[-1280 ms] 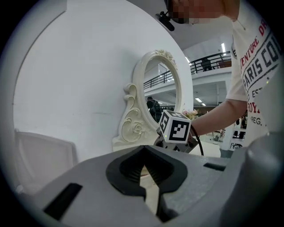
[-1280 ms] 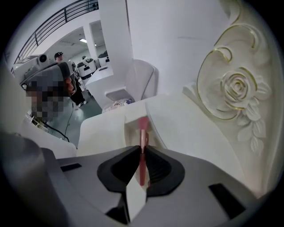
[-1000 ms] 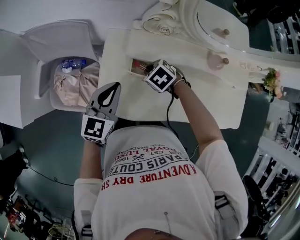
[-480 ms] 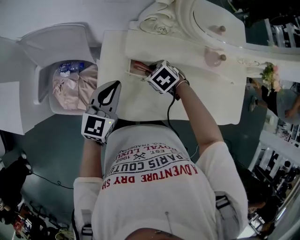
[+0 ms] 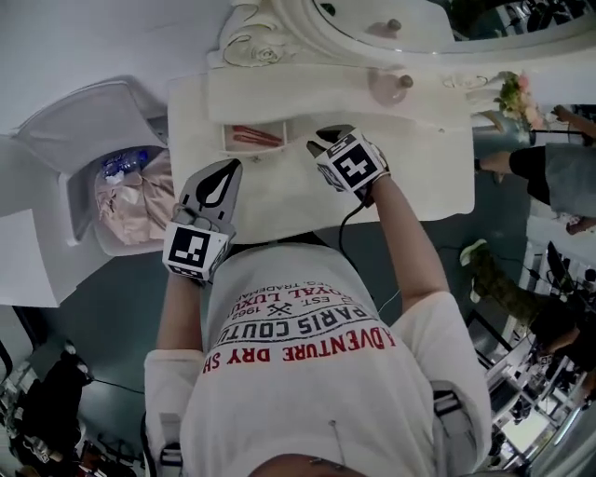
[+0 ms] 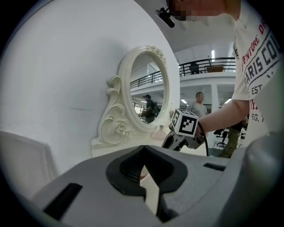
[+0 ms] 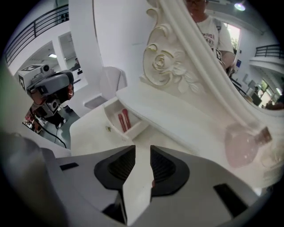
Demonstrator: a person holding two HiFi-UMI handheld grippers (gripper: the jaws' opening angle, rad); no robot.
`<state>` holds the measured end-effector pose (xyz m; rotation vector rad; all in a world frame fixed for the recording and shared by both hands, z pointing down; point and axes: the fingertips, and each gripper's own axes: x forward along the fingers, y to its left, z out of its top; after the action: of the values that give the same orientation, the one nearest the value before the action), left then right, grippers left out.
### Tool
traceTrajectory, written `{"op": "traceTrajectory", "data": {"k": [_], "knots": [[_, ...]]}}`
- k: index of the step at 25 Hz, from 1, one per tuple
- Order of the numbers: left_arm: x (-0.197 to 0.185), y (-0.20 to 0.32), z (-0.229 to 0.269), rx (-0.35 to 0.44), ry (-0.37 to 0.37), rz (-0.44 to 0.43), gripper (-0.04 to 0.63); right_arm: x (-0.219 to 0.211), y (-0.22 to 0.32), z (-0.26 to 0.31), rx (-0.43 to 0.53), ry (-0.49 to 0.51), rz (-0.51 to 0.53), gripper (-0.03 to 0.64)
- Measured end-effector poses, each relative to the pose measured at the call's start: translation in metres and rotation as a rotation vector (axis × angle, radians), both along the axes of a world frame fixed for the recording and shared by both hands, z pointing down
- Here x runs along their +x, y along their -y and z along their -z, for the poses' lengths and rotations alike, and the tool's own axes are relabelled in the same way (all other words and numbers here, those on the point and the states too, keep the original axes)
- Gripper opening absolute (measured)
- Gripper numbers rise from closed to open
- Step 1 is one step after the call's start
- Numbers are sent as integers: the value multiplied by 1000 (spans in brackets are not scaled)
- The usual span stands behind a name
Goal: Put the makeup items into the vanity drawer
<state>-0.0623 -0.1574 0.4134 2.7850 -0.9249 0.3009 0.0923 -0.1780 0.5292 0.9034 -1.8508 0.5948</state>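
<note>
White vanity bench [image 5: 279, 200], with an oval mirror [image 5: 410, 28] in a carved frame along its far edge. Small drawer [image 5: 253, 138] stands pulled open from the raised back tier, toward the bench's far left corner. Two slim red makeup items [image 7: 123, 119] lie side by side in it, lengthwise, touching or nearly so; what kind they are cannot be told. Right gripper [image 5: 326, 142] hovers over the middle of the bench, just right of the open drawer and apart from it, its marker cube [image 5: 352, 164] facing up. Its fingers [image 7: 119, 165] are parting, a clear gap between the tips, nothing between them; only bare bench top shows through the gap. Left gripper [image 5: 226, 170] sits over the bench's near edge toward the left corner, tips pointing at the drawer. Its fingers [image 6: 128, 170] are clenched tip to tip and grasp nothing. A pink glass bottle [image 5: 386, 86] with a round stopper stands on the back tier, right of centre, below the mirror. Off the bench's left edge is a white bin [image 5: 88, 140] with its lid up, holding a crumpled pinkish bag [image 5: 140, 196]. A spray of flowers [image 5: 517, 93] sits beyond the far right corner.
</note>
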Motion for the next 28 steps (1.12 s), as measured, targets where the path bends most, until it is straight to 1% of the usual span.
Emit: {"op": "traceTrajectory", "data": {"k": [4,9,17,21,24,28], "knots": [[30,-3,-5,-7,7,-78,3,42,-21,-13,-19,4,-104,107],[62,-6,-8,-17,23,-130,3,70,-32,-31,-46,10,-151,132],[92,-9,-21,-48,37,-158,3,108,-43,-75,-109,-10,-224,146],[102,-11,-29,-59,50,-161,3,116,-47,-91,-135,-30,-222,147],[106,-12,-33,-68,57,-154,3,114,-47,-97,-131,-35,-204,143],[111,-12,-33,-71,60,-142,3,115,-50,-98,-153,-21,-192,103]]}}
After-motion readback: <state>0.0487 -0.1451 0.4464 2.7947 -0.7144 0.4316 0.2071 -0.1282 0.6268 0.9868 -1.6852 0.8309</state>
